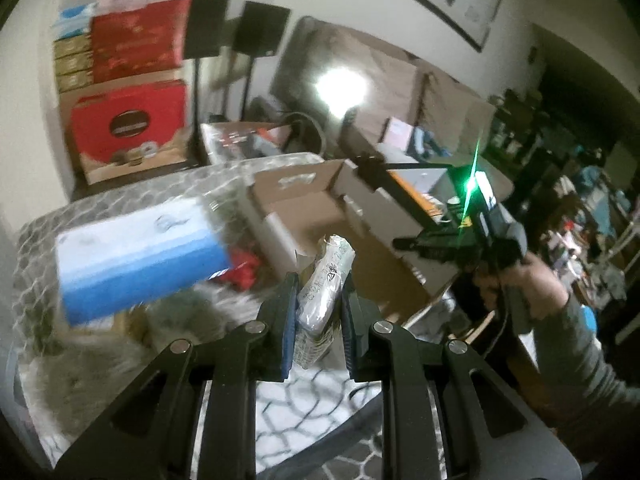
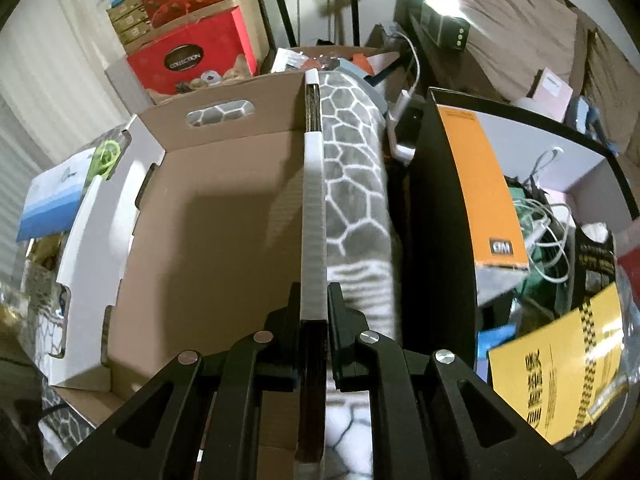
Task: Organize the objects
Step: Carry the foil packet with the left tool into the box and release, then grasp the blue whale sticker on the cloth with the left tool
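My left gripper (image 1: 319,286) is shut on a pale crinkly snack packet (image 1: 324,284) and holds it above the table, in front of an open cardboard box (image 1: 308,216). A blue and white box (image 1: 144,256) lies to the left of the packet. My right gripper (image 2: 314,300) is shut on the right wall (image 2: 314,208) of the same cardboard box (image 2: 216,232), whose inside shows bare brown card. The right gripper also shows in the left wrist view (image 1: 404,245), held by a hand at the box's right edge.
The table has a grey hexagon-pattern cloth (image 2: 352,168). A black and orange box (image 2: 472,184) with cables and a yellow packet (image 2: 560,368) stands right of the cardboard box. Red gift boxes (image 1: 128,128) are stacked by the wall. A furry grey item (image 1: 92,368) lies at the lower left.
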